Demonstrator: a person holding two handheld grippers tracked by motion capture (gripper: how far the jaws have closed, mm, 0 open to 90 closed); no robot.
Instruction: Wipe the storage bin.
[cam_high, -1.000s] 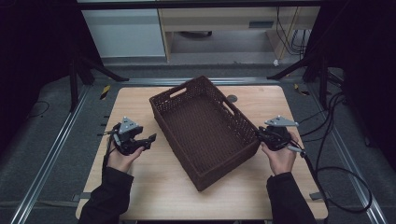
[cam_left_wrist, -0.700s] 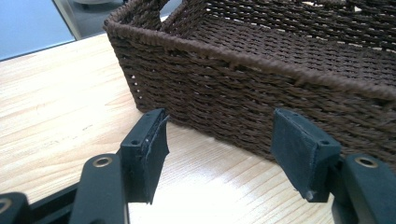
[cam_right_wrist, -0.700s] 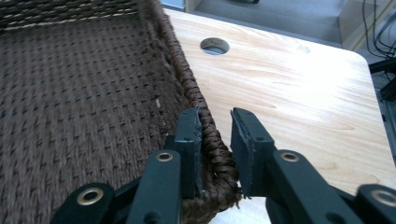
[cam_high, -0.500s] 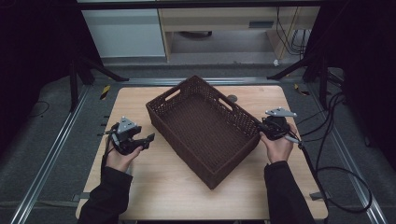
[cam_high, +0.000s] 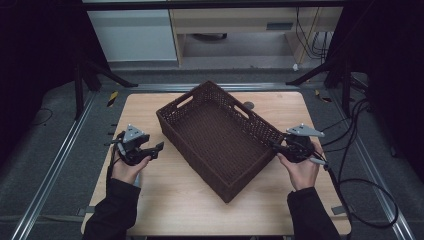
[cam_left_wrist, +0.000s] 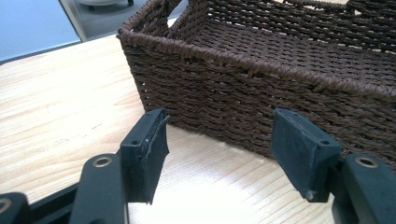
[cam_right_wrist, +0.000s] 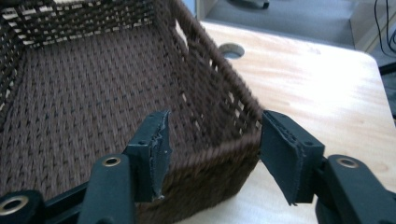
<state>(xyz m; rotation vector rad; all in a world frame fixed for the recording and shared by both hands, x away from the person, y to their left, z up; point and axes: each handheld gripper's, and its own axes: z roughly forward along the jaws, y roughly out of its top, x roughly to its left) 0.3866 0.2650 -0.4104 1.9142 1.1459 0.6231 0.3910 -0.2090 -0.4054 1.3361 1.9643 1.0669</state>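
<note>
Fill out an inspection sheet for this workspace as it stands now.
Surface: light wooden table, round hole near the far edge.
Job's things: brown wicker basket, empty, set at an angle mid-table.
Clutter: nothing seen.
Grippers: left hand-held gripper open, short of the basket's wall; right hand-held gripper open, jaws straddling the basket's corner.
Cables: black cables trail off the table's right side.
Surroundings: metal rails, grey floor, cabinet beyond.
</note>
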